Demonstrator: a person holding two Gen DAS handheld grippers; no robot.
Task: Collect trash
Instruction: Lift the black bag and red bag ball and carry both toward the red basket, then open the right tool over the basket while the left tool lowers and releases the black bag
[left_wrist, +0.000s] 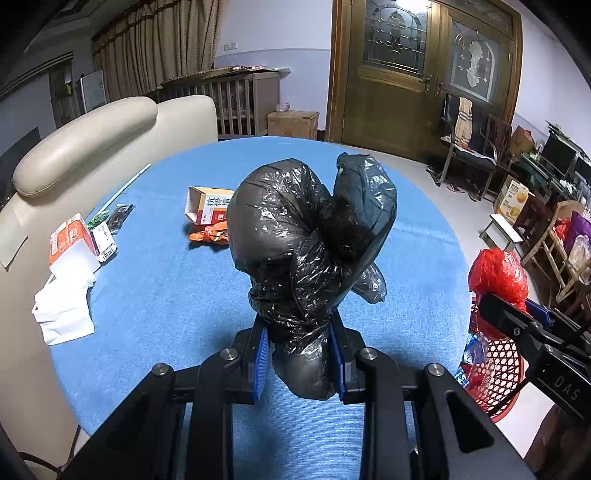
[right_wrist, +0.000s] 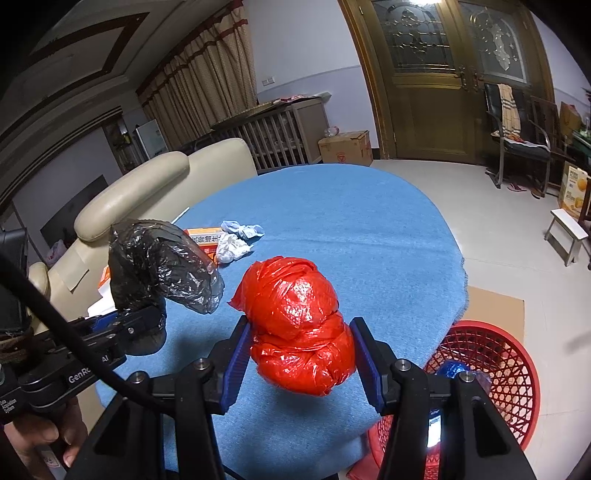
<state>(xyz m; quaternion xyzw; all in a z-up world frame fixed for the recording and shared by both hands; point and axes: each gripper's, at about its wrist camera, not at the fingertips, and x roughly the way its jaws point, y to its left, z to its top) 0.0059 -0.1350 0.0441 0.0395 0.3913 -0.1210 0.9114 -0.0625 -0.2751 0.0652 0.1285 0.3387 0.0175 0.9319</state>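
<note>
My left gripper (left_wrist: 299, 350) is shut on a crumpled black plastic bag (left_wrist: 303, 243), held above the blue table (left_wrist: 177, 295); the same black bag (right_wrist: 162, 266) shows at the left in the right wrist view. My right gripper (right_wrist: 299, 350) is shut on a bunched red plastic bag (right_wrist: 295, 325), also seen as the red bag (left_wrist: 498, 273) at the right edge of the left wrist view. A red mesh basket (right_wrist: 491, 365) stands on the floor beside the table, below and right of the right gripper, with some blue wrapping inside.
On the table lie an open orange-and-white box (left_wrist: 207, 208), an orange wrapper (left_wrist: 210, 236), a white carton (left_wrist: 74, 243), white paper (left_wrist: 62, 306) and crumpled tissues (right_wrist: 236, 240). A cream sofa (left_wrist: 85, 147) borders the left. A stool (right_wrist: 569, 232) and chairs stand at right.
</note>
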